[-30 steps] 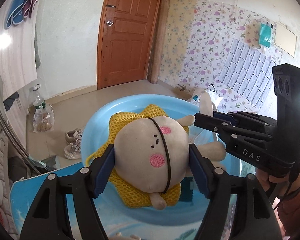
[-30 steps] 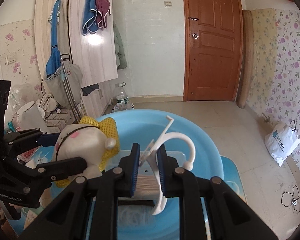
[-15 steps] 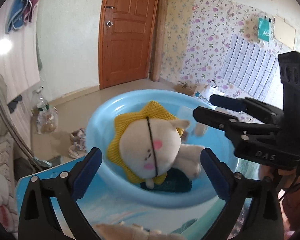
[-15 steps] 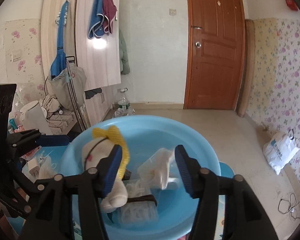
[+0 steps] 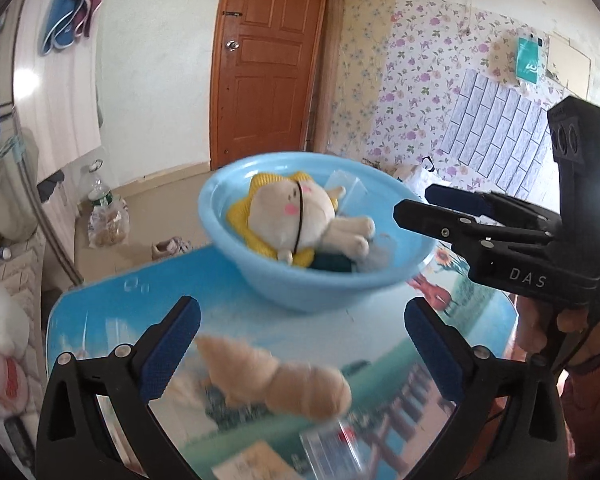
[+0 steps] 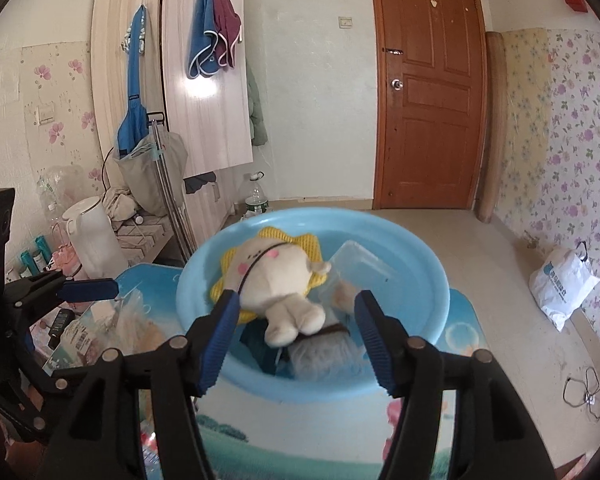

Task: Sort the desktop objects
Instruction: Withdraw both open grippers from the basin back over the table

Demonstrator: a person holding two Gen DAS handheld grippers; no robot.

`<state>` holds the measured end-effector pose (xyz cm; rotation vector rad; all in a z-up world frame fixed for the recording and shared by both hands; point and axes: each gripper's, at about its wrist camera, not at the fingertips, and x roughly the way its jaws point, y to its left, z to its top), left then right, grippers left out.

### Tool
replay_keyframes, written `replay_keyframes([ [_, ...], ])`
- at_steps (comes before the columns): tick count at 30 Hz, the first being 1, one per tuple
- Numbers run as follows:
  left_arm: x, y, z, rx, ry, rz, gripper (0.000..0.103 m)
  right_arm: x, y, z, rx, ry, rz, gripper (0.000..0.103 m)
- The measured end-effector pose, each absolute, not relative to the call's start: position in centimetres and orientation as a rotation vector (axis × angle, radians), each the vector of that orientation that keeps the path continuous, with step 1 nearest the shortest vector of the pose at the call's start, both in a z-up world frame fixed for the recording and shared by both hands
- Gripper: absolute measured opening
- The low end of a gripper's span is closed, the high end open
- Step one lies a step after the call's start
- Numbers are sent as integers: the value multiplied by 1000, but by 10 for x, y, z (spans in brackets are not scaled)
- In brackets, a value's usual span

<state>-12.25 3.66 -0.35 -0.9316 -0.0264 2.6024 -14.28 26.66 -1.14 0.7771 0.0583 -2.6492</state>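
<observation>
A cream plush lion with a yellow mane [image 5: 296,220] lies in a light blue basin [image 5: 260,276] on the picture-printed table [image 5: 140,296]; it also shows in the right wrist view [image 6: 276,276] inside the basin [image 6: 420,364]. Clear plastic packets [image 6: 360,264] lie beside it in the basin. My left gripper [image 5: 300,344] is open and empty, above a tan plush toy [image 5: 276,376] on the table. My right gripper [image 6: 296,332] is open and empty over the basin's near rim; it shows in the left wrist view [image 5: 428,200] too.
Small packets and cards [image 5: 328,444] lie on the table's near part. A white kettle [image 6: 92,236], bottles [image 6: 36,256] and bags [image 6: 80,328] sit at the left. A white plastic bag [image 6: 560,284] lies on the floor to the right.
My left gripper let go of the plush lion into the basin, opened and drew back over the table. My right gripper released the white plastic items into the basin, opened and pulled back.
</observation>
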Motion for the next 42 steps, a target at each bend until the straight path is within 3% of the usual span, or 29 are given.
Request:
replay_keyframes([
  [5,-96,33,-17,-942,41,2630,103,-119,270,-29,882,-100,-2623,64],
  [9,-80,25,-25,-951,-6,2621,103,-102,265,-43,925,-32,-2616,66],
  [42,-31,0,-54,-979,-83,2618,103,-75,271,-84,1091,-33,-2581,66],
])
